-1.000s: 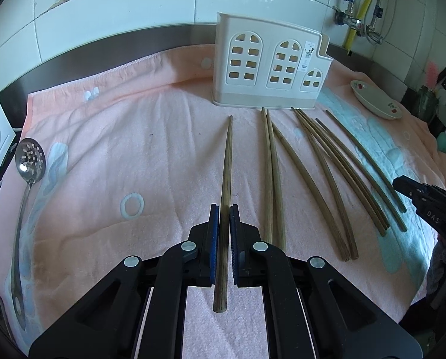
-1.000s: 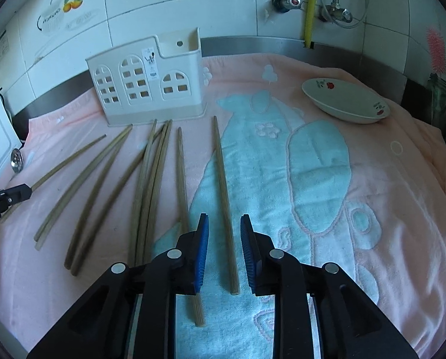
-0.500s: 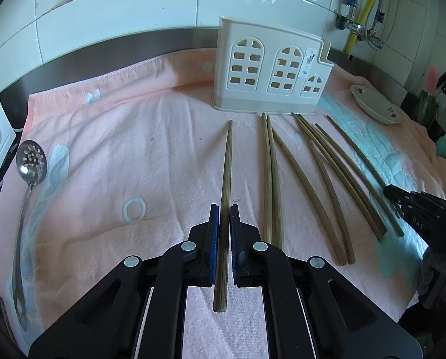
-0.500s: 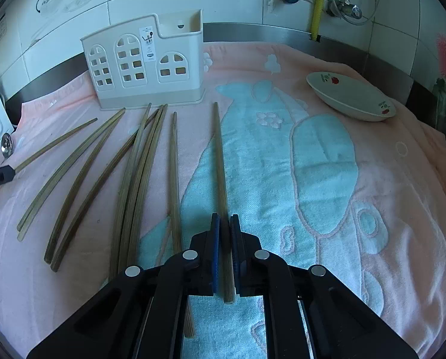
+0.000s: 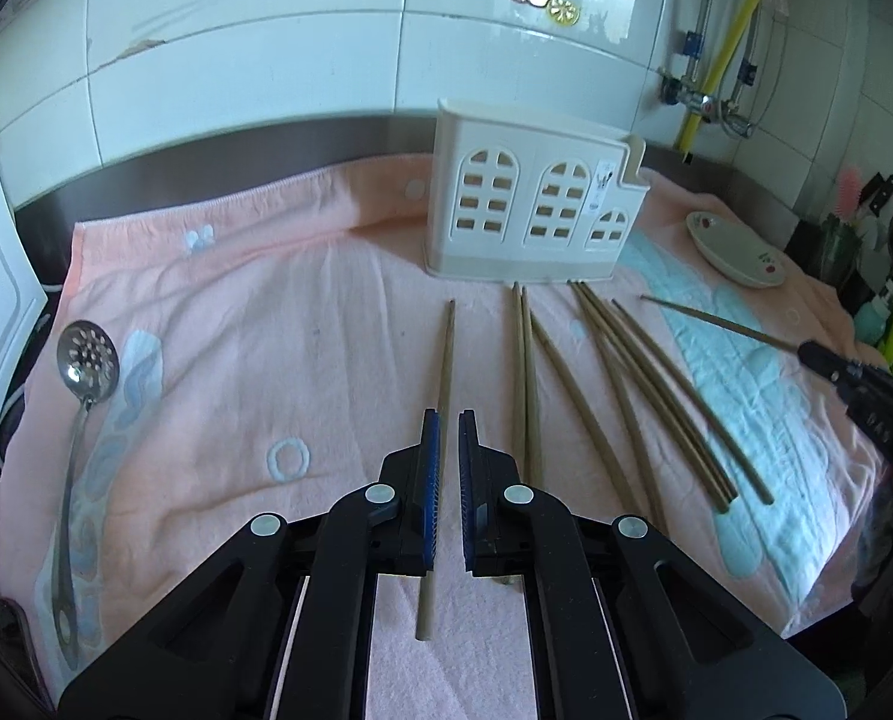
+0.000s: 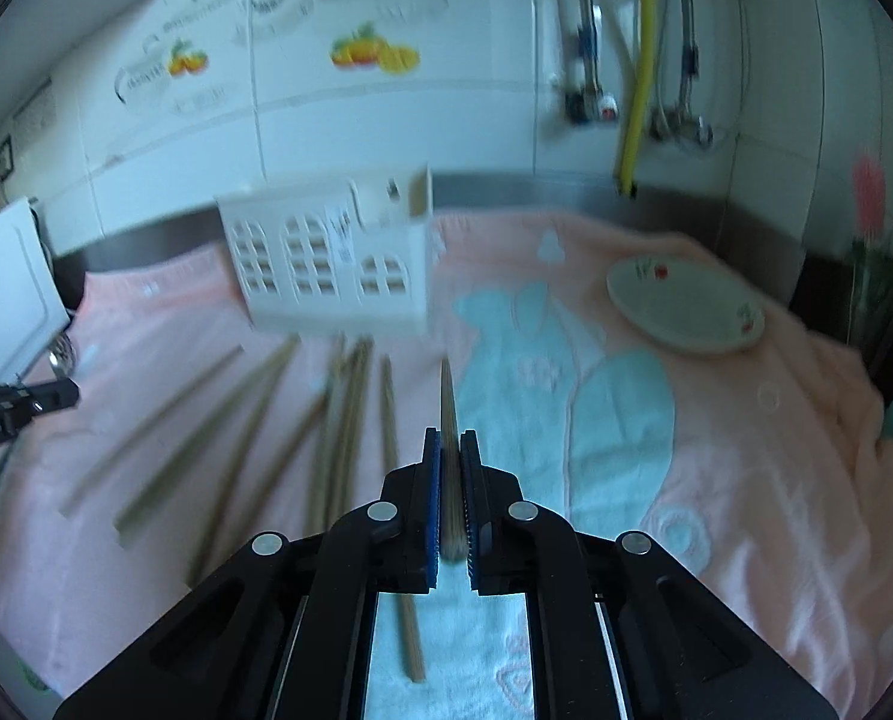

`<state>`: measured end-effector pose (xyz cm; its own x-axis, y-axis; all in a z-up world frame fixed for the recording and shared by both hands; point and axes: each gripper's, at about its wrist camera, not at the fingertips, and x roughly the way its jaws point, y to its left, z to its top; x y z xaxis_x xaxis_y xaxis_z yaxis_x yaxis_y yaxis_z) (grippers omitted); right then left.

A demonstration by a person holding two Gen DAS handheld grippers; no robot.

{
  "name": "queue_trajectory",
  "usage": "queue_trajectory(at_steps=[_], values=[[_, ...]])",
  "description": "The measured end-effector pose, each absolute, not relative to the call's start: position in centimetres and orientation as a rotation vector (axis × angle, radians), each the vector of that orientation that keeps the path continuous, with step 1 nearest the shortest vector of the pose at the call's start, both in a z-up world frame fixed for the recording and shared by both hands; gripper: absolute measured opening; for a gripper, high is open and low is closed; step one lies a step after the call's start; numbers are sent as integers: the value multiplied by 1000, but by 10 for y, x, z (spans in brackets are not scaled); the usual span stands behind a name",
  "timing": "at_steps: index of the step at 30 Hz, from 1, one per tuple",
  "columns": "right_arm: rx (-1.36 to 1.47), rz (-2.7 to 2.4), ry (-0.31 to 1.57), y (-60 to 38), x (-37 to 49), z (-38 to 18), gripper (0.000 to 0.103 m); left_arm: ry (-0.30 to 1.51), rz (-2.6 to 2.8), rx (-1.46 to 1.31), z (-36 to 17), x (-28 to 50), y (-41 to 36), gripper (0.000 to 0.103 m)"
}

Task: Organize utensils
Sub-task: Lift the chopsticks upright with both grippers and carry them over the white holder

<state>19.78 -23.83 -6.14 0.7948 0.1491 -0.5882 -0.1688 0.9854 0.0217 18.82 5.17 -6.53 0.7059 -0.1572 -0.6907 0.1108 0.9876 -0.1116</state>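
Surface: a pink towel (image 5: 266, 312) with pale blue patterns is spread over a counter. A white tiled wall (image 5: 254, 60) with fruit stickers is seen behind it, with a yellow pipe (image 5: 728, 42) at the far right.

Containers: a white plastic utensil holder (image 5: 530, 216) with arched window cut-outs stands at the far middle of the towel; its contents cannot be made out. A shallow white dish (image 5: 734, 252) with small red marks is placed far right and appears empty.

Loose items: a slotted metal spoon (image 5: 83, 372) lies at the left edge. A row of wooden chopsticks (image 5: 626, 384) is laid on the towel in front of the holder, pointing towards it.

Left gripper (image 5: 449, 420): angled downward over the near middle, its blue pads pressed on a single chopstick (image 5: 444, 354), which runs between them, its near end projecting below.

Right gripper (image 6: 451, 438): angled downward at the right side, jaws clamped on another chopstick (image 6: 448, 402), which is held clear of the towel. The right wrist view is blurred.
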Motion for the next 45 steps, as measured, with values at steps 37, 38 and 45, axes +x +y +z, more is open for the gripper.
queue_trajectory(at_steps=[37,38,45], values=[[18,190,559,-226,220,-36,6,944,-174,-62,-129,193,49,6],[17,190,558,-226,220,-36,6,941,-177,-67,-127,192,49,6],[11,194,553,-225,222,-32,6,849,-200,-94,-85,184,51,6]])
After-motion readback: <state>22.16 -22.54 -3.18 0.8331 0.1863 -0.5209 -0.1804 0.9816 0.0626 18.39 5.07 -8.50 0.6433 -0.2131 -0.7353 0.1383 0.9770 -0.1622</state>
